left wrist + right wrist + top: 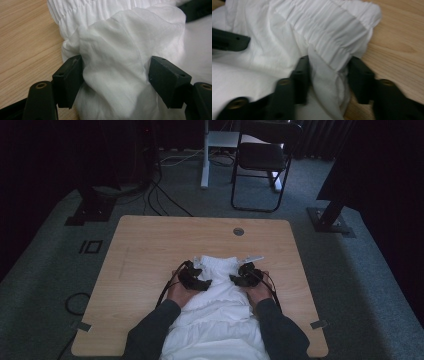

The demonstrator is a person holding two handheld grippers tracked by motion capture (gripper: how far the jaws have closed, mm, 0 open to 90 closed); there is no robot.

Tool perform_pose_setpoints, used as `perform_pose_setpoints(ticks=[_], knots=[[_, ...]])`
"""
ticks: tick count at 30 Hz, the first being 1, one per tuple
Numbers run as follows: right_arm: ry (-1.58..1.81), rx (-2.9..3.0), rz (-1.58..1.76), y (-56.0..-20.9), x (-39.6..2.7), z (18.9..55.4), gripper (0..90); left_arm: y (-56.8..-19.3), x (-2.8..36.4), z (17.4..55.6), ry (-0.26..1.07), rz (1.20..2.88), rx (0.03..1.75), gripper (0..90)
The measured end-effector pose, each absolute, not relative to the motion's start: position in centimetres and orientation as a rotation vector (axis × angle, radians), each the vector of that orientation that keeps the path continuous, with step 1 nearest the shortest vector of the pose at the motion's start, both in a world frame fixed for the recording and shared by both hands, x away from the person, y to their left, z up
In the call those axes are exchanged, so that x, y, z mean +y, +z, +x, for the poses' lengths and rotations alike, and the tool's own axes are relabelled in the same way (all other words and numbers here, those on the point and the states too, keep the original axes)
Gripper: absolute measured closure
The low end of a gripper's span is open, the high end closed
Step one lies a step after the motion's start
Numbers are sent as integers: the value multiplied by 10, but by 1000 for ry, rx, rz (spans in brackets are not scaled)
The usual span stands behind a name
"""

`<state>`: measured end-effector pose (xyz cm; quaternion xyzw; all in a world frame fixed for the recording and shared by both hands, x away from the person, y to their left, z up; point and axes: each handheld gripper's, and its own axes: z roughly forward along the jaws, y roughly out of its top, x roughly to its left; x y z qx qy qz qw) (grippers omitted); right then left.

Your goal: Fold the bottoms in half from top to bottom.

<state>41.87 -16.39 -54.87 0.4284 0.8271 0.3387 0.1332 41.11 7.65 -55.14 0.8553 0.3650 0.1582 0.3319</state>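
The white garment lies on the wooden desk, running from the near edge up toward the middle, its gathered elastic band at the far end. It looks light, limp and thin, so I'd expect it to sag and slide wherever it isn't pinched; the thick shirred band seems the surest place to take hold, since the bunched fabric gives the pads something to bite.

The left tool sits at the garment's left side with its jaws standing wide, a puffed fold of cloth between them and brushing both pads, loosely rather than clamped. The right tool, at the right side, straddles a corner of the band, jaws partly apart with cloth filling the gap; I can't tell whether it truly grips.
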Motion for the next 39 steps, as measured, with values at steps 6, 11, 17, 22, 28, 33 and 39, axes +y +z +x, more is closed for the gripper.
perform_pose_setpoints(ticks=[6, 11, 17, 22, 28, 33, 39], knots=[[947, 2352, 1278, -551, -166, 421, 228, -552, 76, 411, 420, 2232, 956, 282], [961, 2365, 1254, -551, -166, 423, 434, -550, 75, 413, 441, 2232, 1011, 288], [996, 2370, 1249, -550, -162, 422, 649, -544, 76, 415, 416, 2251, 1048, 463], [1096, 2393, 1318, -552, -164, 424, 817, -542, 79, 416, 333, 2258, 1013, 778], [1104, 2385, 1313, -542, -167, 432, 831, -530, 85, 427, 253, 2219, 968, 819], [1036, 2344, 1220, -512, -163, 444, 831, -496, 83, 445, 342, 2196, 937, 819], [1122, 2209, 1180, -450, -164, 470, 830, -433, 82, 470, 497, 2147, 890, 819]])
